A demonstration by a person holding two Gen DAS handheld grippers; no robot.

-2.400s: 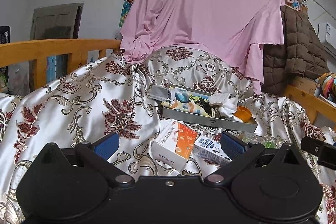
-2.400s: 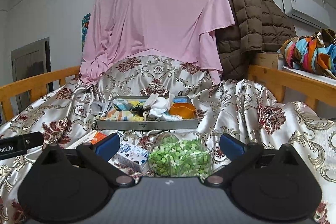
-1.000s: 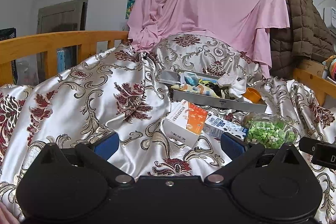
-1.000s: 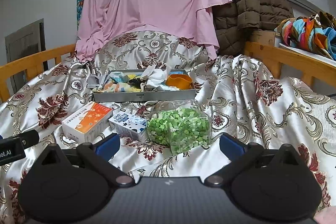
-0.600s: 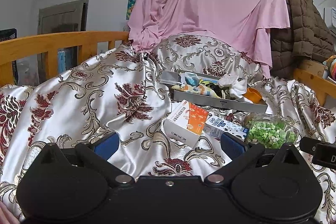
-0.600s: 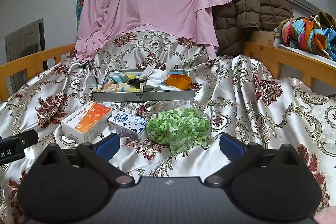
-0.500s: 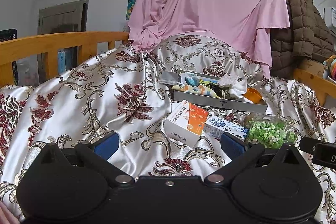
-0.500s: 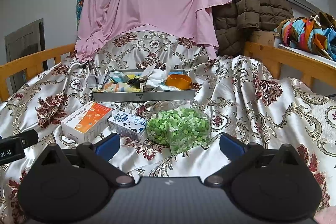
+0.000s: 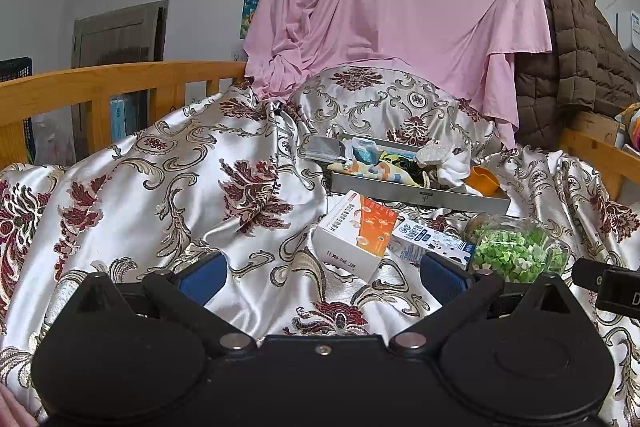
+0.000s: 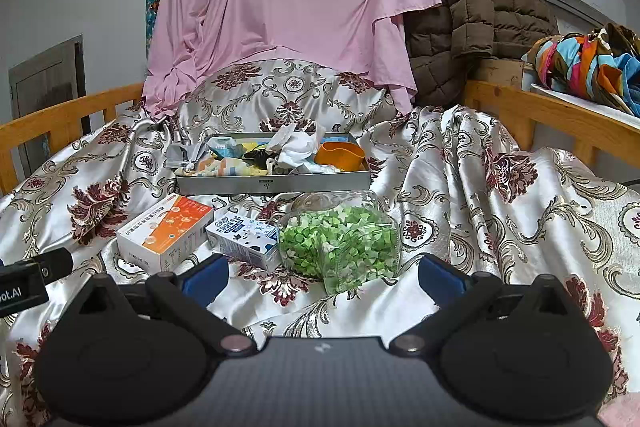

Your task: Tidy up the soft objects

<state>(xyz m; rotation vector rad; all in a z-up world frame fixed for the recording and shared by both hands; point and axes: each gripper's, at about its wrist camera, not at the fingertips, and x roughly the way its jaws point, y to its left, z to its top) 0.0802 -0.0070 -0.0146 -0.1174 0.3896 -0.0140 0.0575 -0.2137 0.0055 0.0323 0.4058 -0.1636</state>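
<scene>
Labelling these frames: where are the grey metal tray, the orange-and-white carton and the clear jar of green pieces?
Grey metal tray [image 10: 276, 183], right wrist view, front wall.
Orange-and-white carton [image 10: 170, 225], right wrist view, top face.
Clear jar of green pieces [image 10: 340, 241], right wrist view, side.

Bed [image 10: 500, 195] bears tray [image 10: 276, 183], boxes [image 10: 164, 231], jar [image 10: 340, 239].

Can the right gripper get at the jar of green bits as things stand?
Probably yes. The right gripper is open and empty, the jar of green bits lies straight ahead, and only bare bedspread lies between. The blue and white carton crowds its left side.
</scene>
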